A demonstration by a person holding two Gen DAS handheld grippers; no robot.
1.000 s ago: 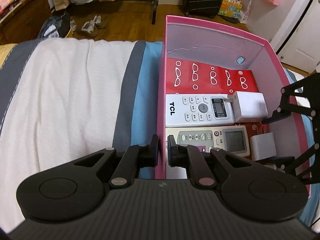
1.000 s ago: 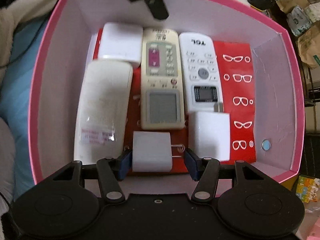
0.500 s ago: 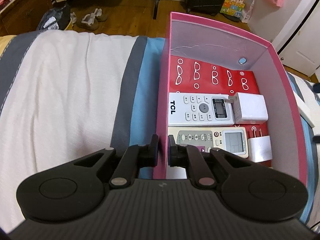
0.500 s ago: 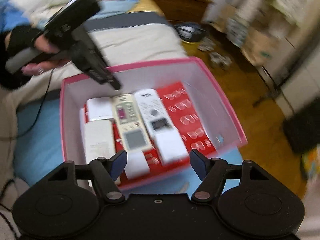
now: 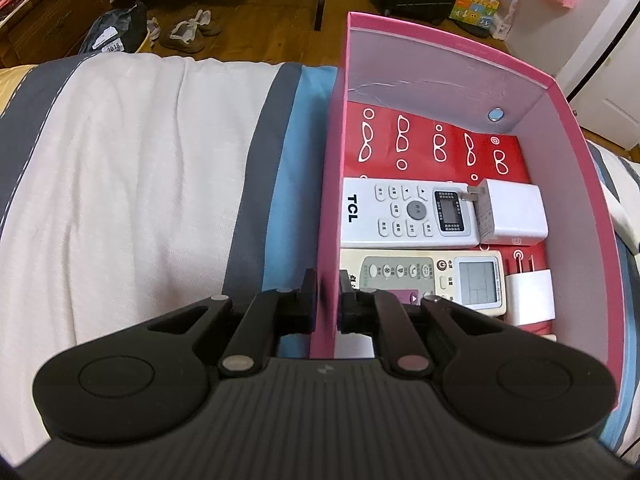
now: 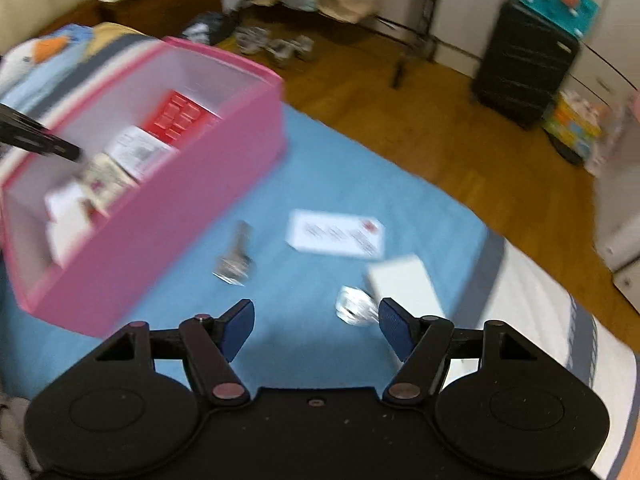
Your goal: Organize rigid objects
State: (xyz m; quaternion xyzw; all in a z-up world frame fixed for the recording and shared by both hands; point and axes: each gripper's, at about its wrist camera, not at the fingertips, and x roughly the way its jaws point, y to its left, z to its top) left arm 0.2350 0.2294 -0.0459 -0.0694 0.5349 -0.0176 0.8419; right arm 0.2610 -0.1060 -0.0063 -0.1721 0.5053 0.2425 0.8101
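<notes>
A pink box (image 5: 440, 52) stands on the bed. It holds a white TCL remote (image 5: 404, 214), a cream remote (image 5: 432, 278), a large white charger (image 5: 512, 212), a small white plug (image 5: 530, 294) and a red glasses-print case (image 5: 432, 144). My left gripper (image 5: 326, 300) is shut on the box's near left wall. My right gripper (image 6: 316, 326) stands open over the blue bedspread with nothing between its fingers. Ahead of it, blurred, lie a small white box (image 6: 404, 284), a shiny clear item (image 6: 354, 304), a metallic item (image 6: 234, 260) and a white card (image 6: 336, 234).
The striped bedspread (image 5: 140, 168) stretches left of the box. Beyond the bed's edge are a wooden floor (image 6: 440, 128), shoes (image 5: 192, 30), a black suitcase (image 6: 524, 68) and paper bags. The left gripper's finger (image 6: 36, 140) shows at the box's far side in the right wrist view.
My right gripper has left the inside of the box, swung out to the right and rolled, and now looks over the loose items on the blue bedspread. The left gripper keeps its grip on the box wall.
</notes>
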